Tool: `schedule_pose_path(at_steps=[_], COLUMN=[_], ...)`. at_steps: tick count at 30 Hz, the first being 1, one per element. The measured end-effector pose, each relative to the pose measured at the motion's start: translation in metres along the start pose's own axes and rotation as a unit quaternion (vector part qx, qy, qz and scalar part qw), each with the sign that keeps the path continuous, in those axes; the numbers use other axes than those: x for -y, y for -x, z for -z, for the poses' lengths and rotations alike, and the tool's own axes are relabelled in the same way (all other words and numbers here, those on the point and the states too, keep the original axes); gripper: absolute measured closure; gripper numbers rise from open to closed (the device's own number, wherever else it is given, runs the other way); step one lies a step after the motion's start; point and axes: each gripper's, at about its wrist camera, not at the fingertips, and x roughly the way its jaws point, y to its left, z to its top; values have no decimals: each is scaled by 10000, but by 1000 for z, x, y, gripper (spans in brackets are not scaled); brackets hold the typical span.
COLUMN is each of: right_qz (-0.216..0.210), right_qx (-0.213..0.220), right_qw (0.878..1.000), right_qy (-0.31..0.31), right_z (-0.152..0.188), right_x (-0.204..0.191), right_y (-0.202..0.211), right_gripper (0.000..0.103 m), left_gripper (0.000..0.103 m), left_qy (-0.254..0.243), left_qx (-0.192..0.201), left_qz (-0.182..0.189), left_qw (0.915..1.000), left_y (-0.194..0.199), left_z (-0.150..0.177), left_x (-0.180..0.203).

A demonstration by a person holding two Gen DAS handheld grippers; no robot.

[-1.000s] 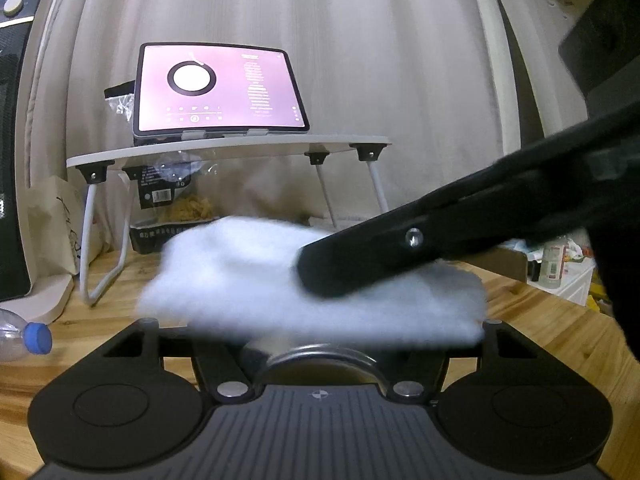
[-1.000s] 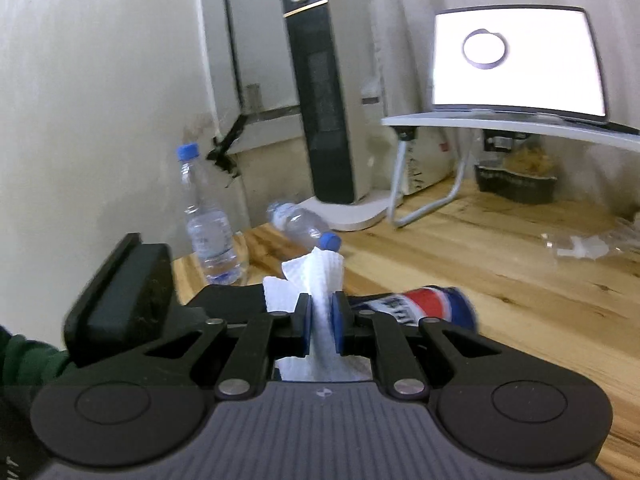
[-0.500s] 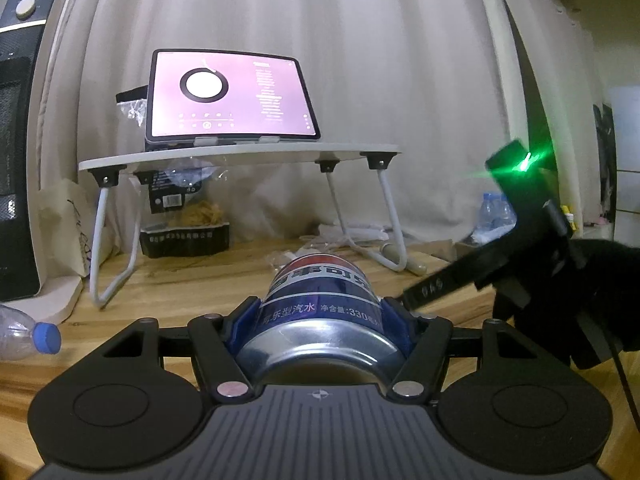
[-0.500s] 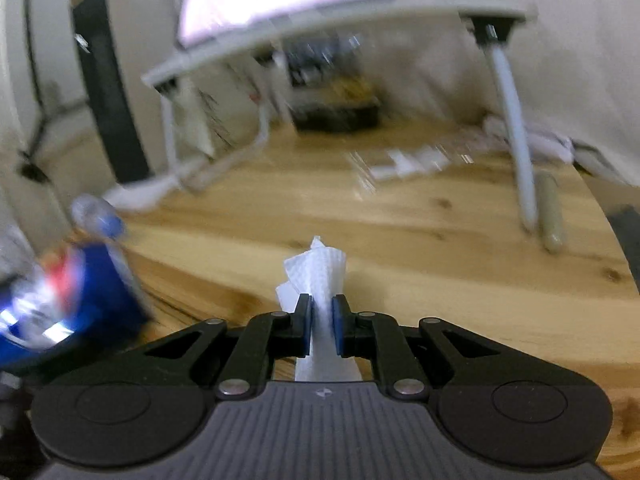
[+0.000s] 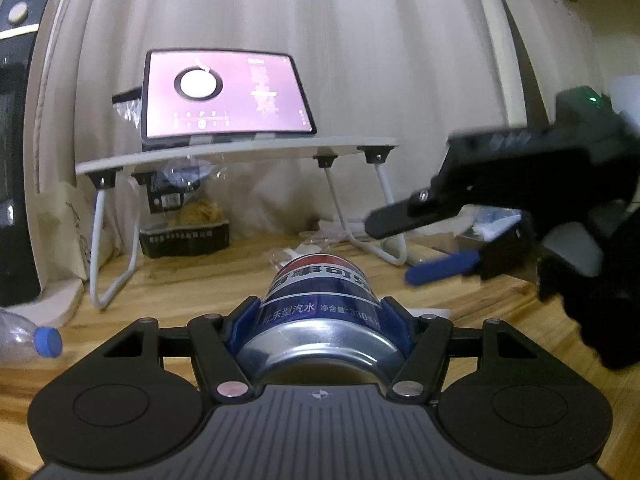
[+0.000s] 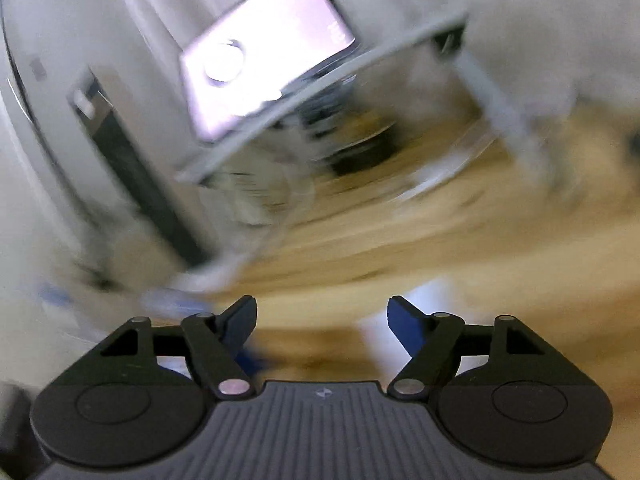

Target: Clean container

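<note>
My left gripper (image 5: 320, 312) is shut on a blue, red and silver soda can (image 5: 320, 304), held lying along the fingers above the wooden table (image 5: 168, 300). My right gripper (image 6: 322, 316) is open and empty; its view is heavily blurred and tilted. It also shows in the left wrist view (image 5: 432, 244) at the right, jaws spread, one blue pad visible. A blurred white patch (image 6: 400, 320) lies on the wood below the right gripper; it may be the paper tissue.
A white folding lap desk (image 5: 240, 156) holds a lit tablet (image 5: 224, 96) at the back. A black snack tray (image 5: 184, 236) sits under it. A plastic bottle (image 5: 28, 344) lies at the left. A black heater (image 5: 16, 160) stands far left. Curtains hang behind.
The right gripper wiped the can with the tissue, swung away to the right, then opened and no longer holds the tissue. The left gripper kept holding the can.
</note>
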Motion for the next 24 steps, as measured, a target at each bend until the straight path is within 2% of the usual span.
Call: schedule_pose_path(at_steps=[2,5,9,10,15,21,23,24], right_qz=[-494,-851,-1022,-1091,-1368,-1577,-1581,-1619], right_qx=[-109,-203,-248,-259,-218,-267,-214,-159], right_qw=[9966,9879,9821,9803,9710,9600,9604,9598], right_qy=[-649,-1283,-1565,-1623,-1949,-2299,-2285,-2285], right_z=[13,28,35,37,40,43,44,45], right_x=[3,7,11,11,22,29,28,28], right_y=[-1,-5,-11,-11,-11,-19,-19,-18], right_gripper=[27,27,26,30,33,31,32,33], left_gripper=[36,36,36,36,36,36,36,32], left_qy=[-210,-468,-673,-671,-637,-799,-738,-575], left_qx=[67,148,224,238,260,297,296,296], left_qz=[-86,-93,-108,-114,-116,-149,-118,-33], left_qw=[9997,9988,9974,9974,9976,9963,9968,9979], left_y=[1,4,7,7,8,8,9,10], left_z=[-1,-2,-3,-4,-6,-7,-9,-11], left_x=[7,18,28,28,26,30,28,25])
